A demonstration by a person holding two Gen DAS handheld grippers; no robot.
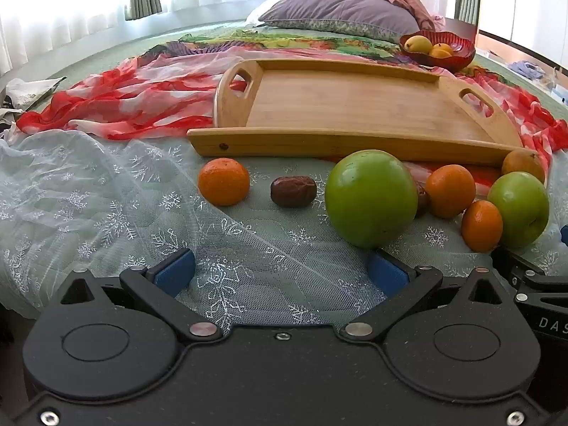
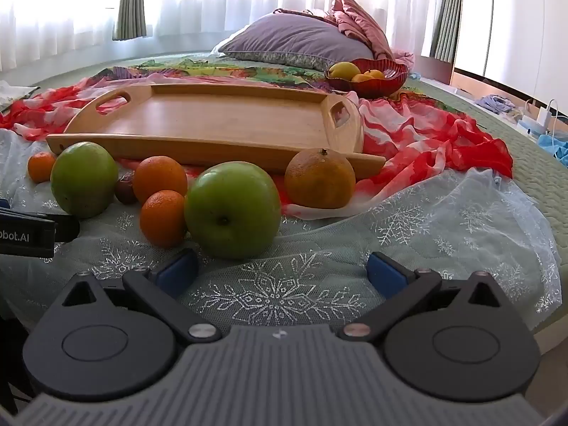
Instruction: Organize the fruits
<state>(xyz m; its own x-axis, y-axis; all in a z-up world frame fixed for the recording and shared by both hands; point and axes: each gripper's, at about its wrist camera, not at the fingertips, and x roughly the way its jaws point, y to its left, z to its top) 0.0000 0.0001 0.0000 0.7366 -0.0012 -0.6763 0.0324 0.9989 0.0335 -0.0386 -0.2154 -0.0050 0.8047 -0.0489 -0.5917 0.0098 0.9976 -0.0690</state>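
An empty wooden tray (image 1: 355, 106) (image 2: 220, 120) lies on the bed. In front of it lie loose fruits: two green apples (image 1: 371, 198) (image 2: 232, 209), (image 1: 518, 209) (image 2: 84, 179), several oranges (image 1: 223, 181) (image 2: 161, 218), a larger dull orange (image 2: 319, 177) and a brown date (image 1: 293, 191). My left gripper (image 1: 280, 269) is open and empty, just short of the near apple. My right gripper (image 2: 282, 271) is open and empty, just short of the other apple.
A red bowl (image 1: 440, 51) (image 2: 369, 78) with yellow fruit stands behind the tray, near a purple pillow (image 1: 340, 10). A red-and-white scarf (image 1: 124, 103) and white snowflake netting (image 2: 408, 220) cover the bed. The left gripper's body (image 2: 28, 234) shows at the right view's left edge.
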